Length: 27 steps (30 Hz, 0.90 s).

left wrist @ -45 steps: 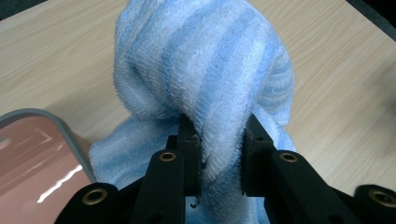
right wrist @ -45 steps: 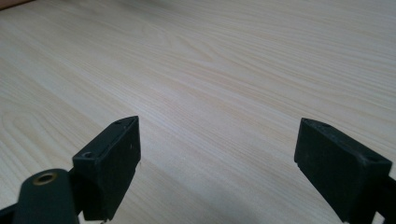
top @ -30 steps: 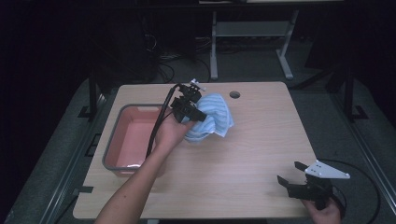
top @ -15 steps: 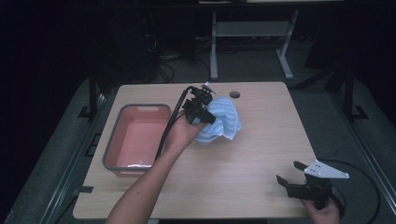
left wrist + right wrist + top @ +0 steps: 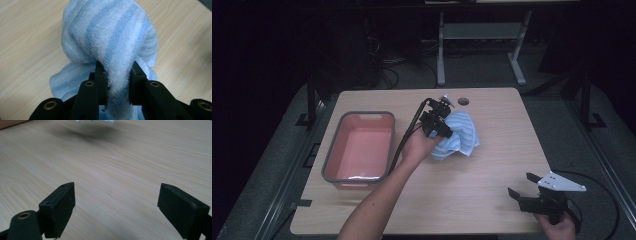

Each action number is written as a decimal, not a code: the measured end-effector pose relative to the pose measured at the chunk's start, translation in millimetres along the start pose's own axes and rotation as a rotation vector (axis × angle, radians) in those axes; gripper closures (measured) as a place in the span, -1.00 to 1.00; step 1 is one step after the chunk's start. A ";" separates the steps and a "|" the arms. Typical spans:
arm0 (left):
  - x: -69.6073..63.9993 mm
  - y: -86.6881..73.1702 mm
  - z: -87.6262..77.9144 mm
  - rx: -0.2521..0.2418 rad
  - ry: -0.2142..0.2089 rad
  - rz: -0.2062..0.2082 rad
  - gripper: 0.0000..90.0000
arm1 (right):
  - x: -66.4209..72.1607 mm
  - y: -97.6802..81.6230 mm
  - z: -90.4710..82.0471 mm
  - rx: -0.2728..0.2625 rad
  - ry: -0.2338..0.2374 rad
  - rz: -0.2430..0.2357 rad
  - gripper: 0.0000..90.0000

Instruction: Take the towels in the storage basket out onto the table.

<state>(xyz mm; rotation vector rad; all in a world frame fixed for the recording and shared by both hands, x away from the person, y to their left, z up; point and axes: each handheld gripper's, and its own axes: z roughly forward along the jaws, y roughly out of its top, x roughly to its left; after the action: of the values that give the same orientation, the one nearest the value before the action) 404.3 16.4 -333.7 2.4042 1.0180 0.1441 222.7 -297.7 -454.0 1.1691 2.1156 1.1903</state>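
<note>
A light blue striped towel (image 5: 462, 134) hangs bunched over the middle of the wooden table (image 5: 492, 175). My left gripper (image 5: 441, 126) is shut on a fold of it. In the left gripper view the towel (image 5: 110, 37) bulges up between the two black jaws, whose pads (image 5: 101, 80) press into the cloth from both sides. My right gripper (image 5: 521, 186) rests near the table's front right corner, jaws open and bare. In the right gripper view its fingers (image 5: 62, 205) stand wide apart over bare wood.
A pink basin (image 5: 359, 147) with a grey rim sits on the left part of the table, just left of my left arm. A round cable hole (image 5: 463, 101) lies near the far edge. Dark floor and a desk frame lie beyond.
My left gripper has carried the towel to the right, away from the basin, and lower toward the tabletop. The right gripper has stayed put.
</note>
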 end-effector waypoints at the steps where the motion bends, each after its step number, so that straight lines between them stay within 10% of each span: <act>1: 0.0 -0.1 2.1 0.003 -0.005 0.001 0.64 | -0.4 -0.1 -0.2 0.000 -0.002 -0.001 -0.69; 27: -4.8 -2.0 43.2 0.041 -0.023 -0.015 0.62 | -0.9 0.3 -1.0 -0.005 -0.003 0.003 -0.69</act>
<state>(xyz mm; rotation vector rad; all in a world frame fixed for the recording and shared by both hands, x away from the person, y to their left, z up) 412.2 -4.0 -371.3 2.4285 1.0380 0.0903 222.7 -298.9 -453.2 1.1718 2.1085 1.1935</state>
